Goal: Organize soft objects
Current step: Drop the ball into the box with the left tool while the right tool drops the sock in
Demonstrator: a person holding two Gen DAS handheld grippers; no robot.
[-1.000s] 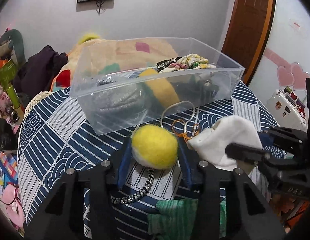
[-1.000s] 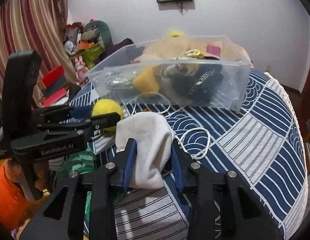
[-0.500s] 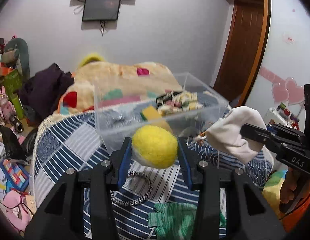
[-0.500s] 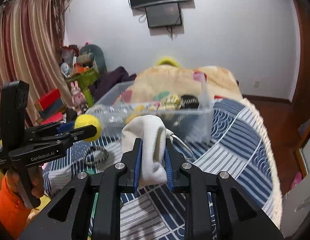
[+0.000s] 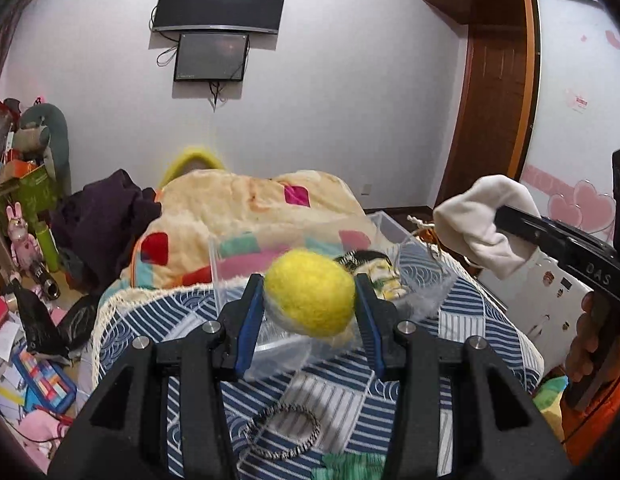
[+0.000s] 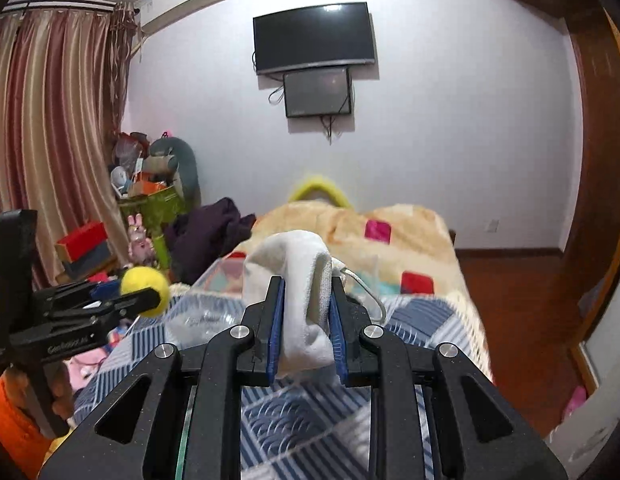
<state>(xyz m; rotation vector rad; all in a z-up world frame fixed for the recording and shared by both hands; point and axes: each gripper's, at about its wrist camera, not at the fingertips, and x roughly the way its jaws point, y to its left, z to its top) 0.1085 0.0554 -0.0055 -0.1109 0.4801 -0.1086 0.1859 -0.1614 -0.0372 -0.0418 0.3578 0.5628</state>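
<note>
My left gripper (image 5: 310,300) is shut on a yellow felt ball (image 5: 310,294) and holds it in the air in front of a clear plastic bin (image 5: 245,256). The ball also shows in the right wrist view (image 6: 145,290). My right gripper (image 6: 305,312) is shut on a white sock (image 6: 297,276) and holds it up above the bin (image 6: 221,276). The sock also shows at the right of the left wrist view (image 5: 482,220). The bin holds several soft items, mostly hidden behind the ball and sock.
The bin stands on a blue-and-white patterned cloth (image 5: 149,320). A braided black-and-white ring (image 5: 285,432) and a green knit piece (image 5: 350,468) lie on it near me. A beige patchwork blanket (image 5: 249,204) lies behind. Clutter fills the floor at left (image 5: 25,360).
Both grippers have risen well above the cloth with the ball and the sock still held. The bin now sits lower and farther off in both views.
</note>
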